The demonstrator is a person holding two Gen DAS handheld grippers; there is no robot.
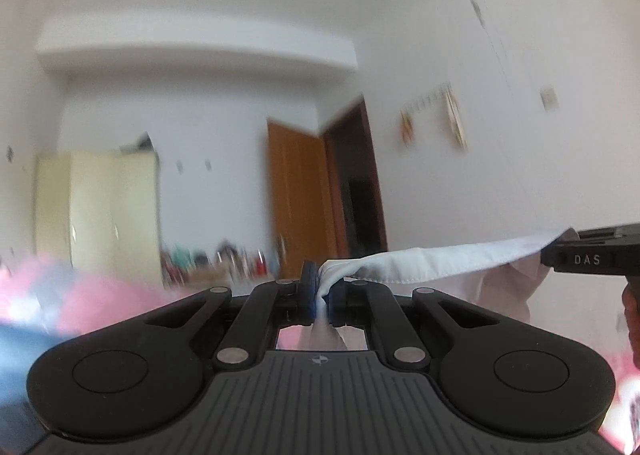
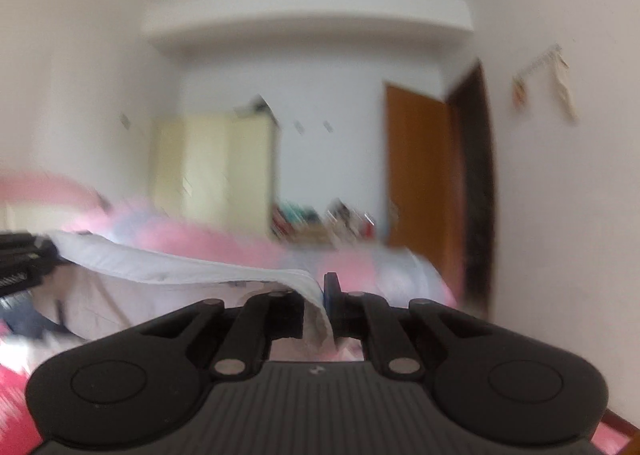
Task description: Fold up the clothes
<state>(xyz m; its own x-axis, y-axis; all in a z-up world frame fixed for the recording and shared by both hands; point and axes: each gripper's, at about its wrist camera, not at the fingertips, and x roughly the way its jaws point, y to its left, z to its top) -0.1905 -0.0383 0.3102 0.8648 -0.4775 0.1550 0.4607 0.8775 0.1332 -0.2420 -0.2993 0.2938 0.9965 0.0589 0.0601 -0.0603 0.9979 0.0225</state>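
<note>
A white garment (image 1: 440,259) is stretched between both grippers, its hemmed edge taut and the rest hanging below. My left gripper (image 1: 322,287) is shut on one corner of it, the cloth pinched between the blue pads. In the left wrist view the right gripper (image 1: 592,255) shows at the right edge, clamped on the other end. My right gripper (image 2: 320,295) is shut on the white garment (image 2: 180,267), which runs left to the left gripper (image 2: 24,259) at the frame's edge. Both grippers point roughly level into the room.
A bed with pink bedding (image 2: 200,243) lies below and ahead. Beyond it stand a cream wardrobe (image 1: 100,211), a cluttered low shelf (image 1: 224,259) and an open wooden door (image 1: 300,199). White walls surround; a hook rack (image 1: 436,111) hangs on the right wall.
</note>
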